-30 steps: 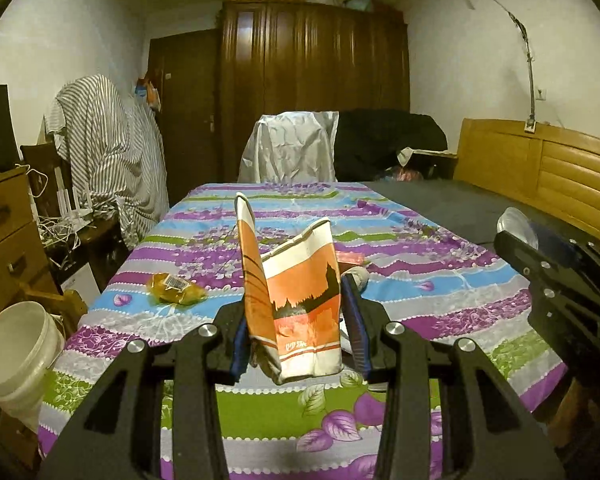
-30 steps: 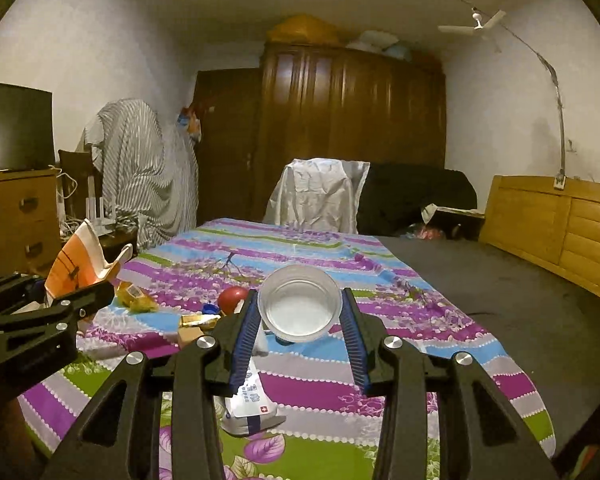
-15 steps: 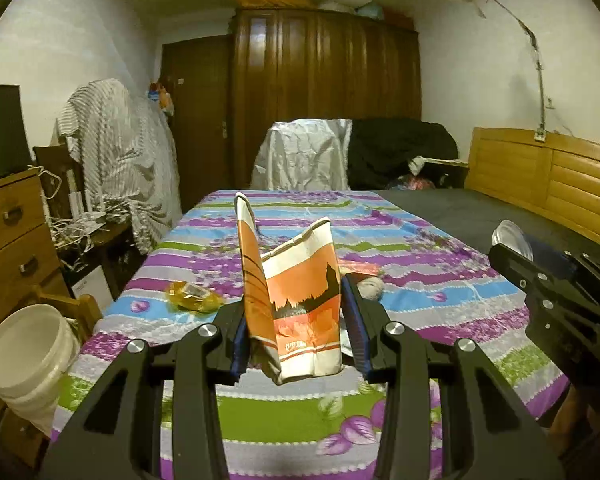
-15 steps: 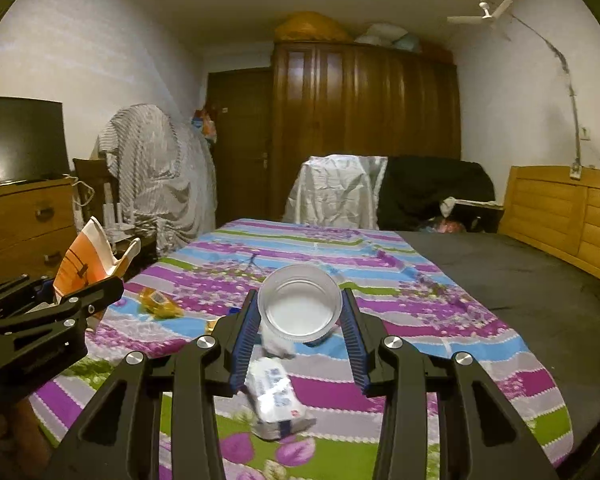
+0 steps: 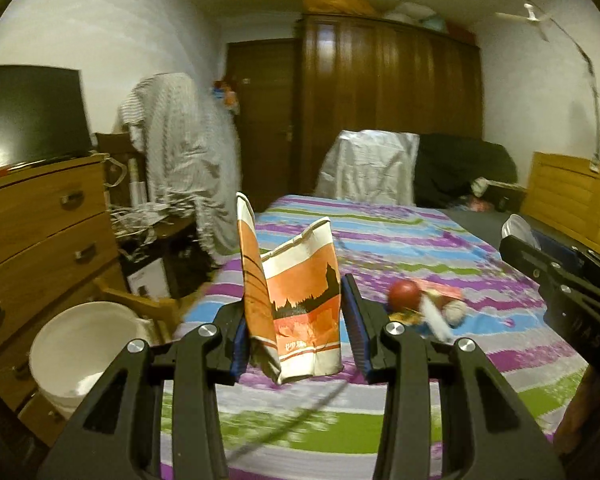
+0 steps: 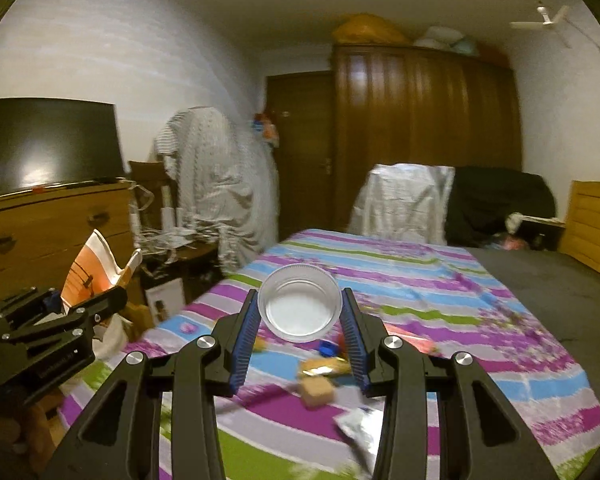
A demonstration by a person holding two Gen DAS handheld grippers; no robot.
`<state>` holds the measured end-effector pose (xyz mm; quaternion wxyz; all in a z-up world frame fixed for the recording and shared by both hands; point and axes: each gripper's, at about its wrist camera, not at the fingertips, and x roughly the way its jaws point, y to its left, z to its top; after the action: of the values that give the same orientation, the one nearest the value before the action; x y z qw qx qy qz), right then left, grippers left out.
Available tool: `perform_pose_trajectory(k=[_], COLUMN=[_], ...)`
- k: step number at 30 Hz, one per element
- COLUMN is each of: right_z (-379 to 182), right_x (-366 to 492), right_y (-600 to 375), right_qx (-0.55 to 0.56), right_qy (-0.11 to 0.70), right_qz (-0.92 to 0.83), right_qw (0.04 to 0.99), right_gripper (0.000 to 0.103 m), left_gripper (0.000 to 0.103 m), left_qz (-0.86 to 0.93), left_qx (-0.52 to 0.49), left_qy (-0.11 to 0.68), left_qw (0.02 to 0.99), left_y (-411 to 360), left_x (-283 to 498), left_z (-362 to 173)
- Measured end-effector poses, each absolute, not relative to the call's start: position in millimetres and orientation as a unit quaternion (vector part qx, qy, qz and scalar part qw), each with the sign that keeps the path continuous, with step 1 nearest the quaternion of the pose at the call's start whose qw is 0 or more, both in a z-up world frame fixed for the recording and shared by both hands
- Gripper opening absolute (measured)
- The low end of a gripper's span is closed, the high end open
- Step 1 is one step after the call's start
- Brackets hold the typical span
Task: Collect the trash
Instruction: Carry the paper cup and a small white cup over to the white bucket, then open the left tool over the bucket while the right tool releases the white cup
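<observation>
Left tool (image 5: 296, 338) clamps a paper bag (image 5: 296, 312), right tool (image 6: 300, 336) a plastic cup (image 6: 300, 307), above the bed's (image 6: 440, 280) near-left edge; bucket (image 5: 80, 344) beside.

Striped bedspread (image 6: 440, 280) on bed; red ball (image 5: 404, 294), wrappers (image 6: 324, 366) scattered.

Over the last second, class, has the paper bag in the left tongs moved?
Yes. The paper bag has swung left, off the bed's middle toward its left edge, nearer the white bucket beside the wooden dresser.
</observation>
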<state>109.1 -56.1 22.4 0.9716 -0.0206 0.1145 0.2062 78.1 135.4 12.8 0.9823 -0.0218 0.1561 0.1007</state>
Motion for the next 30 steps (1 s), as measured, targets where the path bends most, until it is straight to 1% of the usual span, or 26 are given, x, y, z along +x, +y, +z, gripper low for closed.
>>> perform_pose_trajectory(k=[12, 19, 24, 30], right_z=[51, 52, 42, 9], right_x=[137, 143, 166, 196], right_y=[119, 237, 319, 395], right_qx=[-0.053, -0.079, -0.099, -0.130], right_qy=[0.138, 0.169, 0.214, 0.301], right_qz=[0.334, 0.405, 0.441, 0.473], right_qw=[0.931, 0.895, 0.866, 0.817], right_gripper=[0.042, 0.042, 0.042, 0.042], left_gripper=[0.039, 0.039, 0.039, 0.040], left_qz=[0.208, 0.256, 0.277, 0.267], left_qx=[-0.043, -0.062, -0.081, -0.106], left_qy=[0.166, 0.184, 0.214, 0.269], left_qw=[0.963, 0.947, 0.933, 0.919], left_y=[252, 320, 368, 410], left_x=[54, 43, 45, 53], left_z=[27, 23, 11, -11])
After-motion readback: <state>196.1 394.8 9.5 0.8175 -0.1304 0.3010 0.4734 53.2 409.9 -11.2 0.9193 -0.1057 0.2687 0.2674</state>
